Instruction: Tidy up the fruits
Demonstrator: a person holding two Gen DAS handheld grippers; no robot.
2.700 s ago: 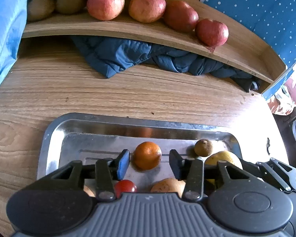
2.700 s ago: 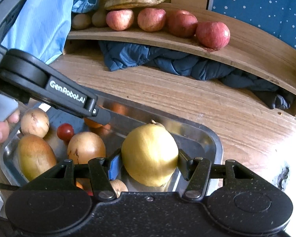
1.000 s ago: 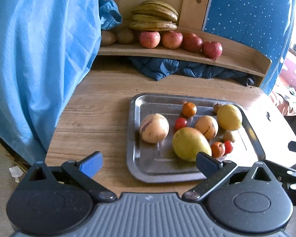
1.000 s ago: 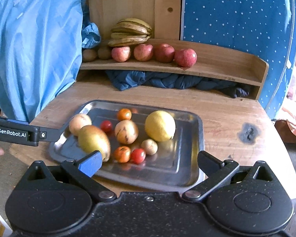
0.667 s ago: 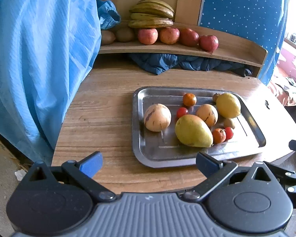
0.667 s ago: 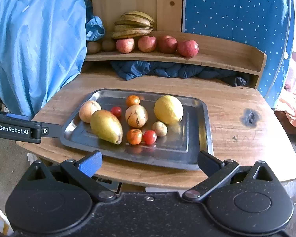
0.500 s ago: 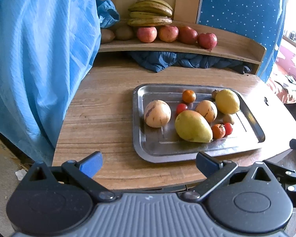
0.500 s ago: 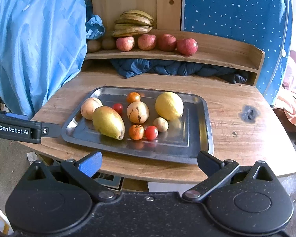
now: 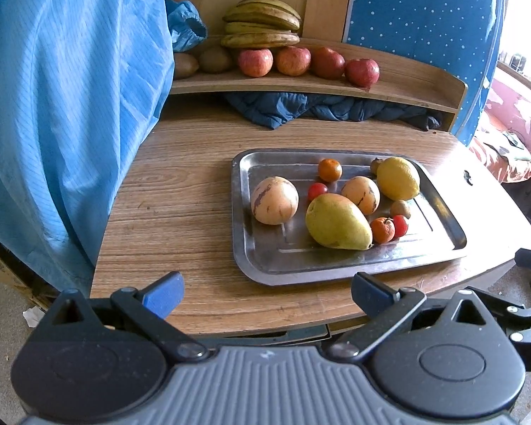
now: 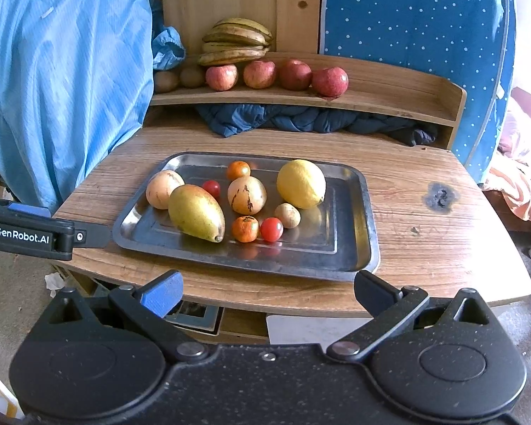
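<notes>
Both grippers spread wide and empty, held back from the near edge of the wooden table (image 10: 424, 191).

Left gripper (image 9: 265, 295) and right gripper (image 10: 267, 294) gaping, gripping nothing, well apart from the fruit. On the rectangular steel tray (image 10: 350, 248): large yellow-green pear (image 10: 195, 212) lying on its side at the front left, round striped beige melon-like fruit (image 10: 163, 189) touching it behind, yellow lemon (image 10: 301, 183) toward the back right, small orange tangerine (image 10: 245, 228) beside a red cherry tomato (image 10: 271, 229) at the front. On the raised wooden shelf (image 10: 389, 101) behind: four red apples (image 10: 276, 75) in a row, stack of dull yellow bananas (image 10: 235, 40) at their left. Crumpled dark blue cloth (image 10: 301, 122) tucked under the shelf.
</notes>
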